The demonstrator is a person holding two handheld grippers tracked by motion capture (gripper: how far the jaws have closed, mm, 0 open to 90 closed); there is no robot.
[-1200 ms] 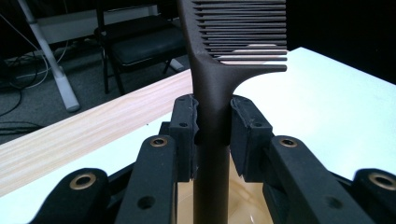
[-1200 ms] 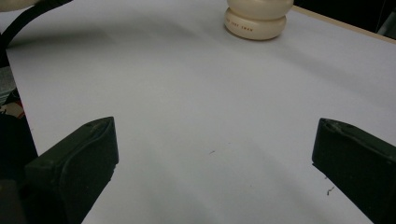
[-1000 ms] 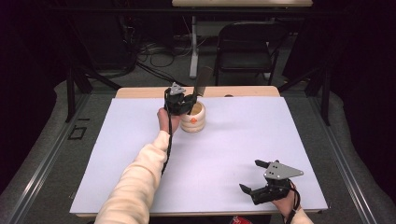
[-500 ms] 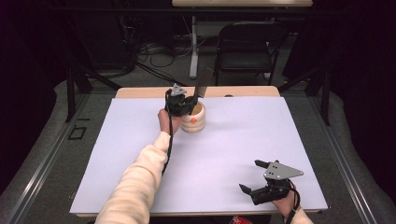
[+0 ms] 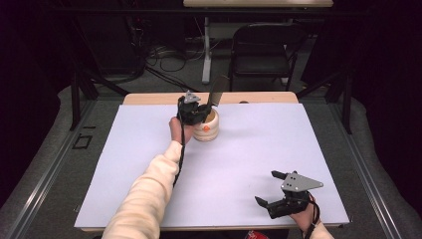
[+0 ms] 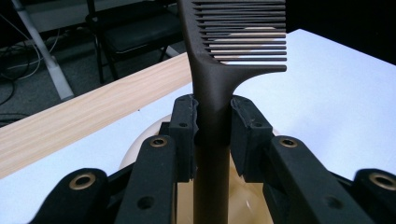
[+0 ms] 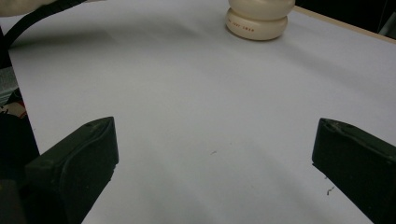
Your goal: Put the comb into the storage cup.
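One dark brown comb (image 6: 219, 70) stands upright with its handle down inside the cream-coloured cup (image 5: 207, 127) at the far middle of the white table cover (image 5: 259, 149), teeth up, and the left gripper (image 6: 212, 126) has its jaws pinched on the handle just below the teeth. Judging by this, the step in hand is either seating the comb in the cup or drawing it out, so the next move calls for a straight vertical motion that does not tip the cup. Near the table's front right edge, well apart, the right gripper (image 5: 278, 194) hovers with its jaws spread wide and nothing between them.
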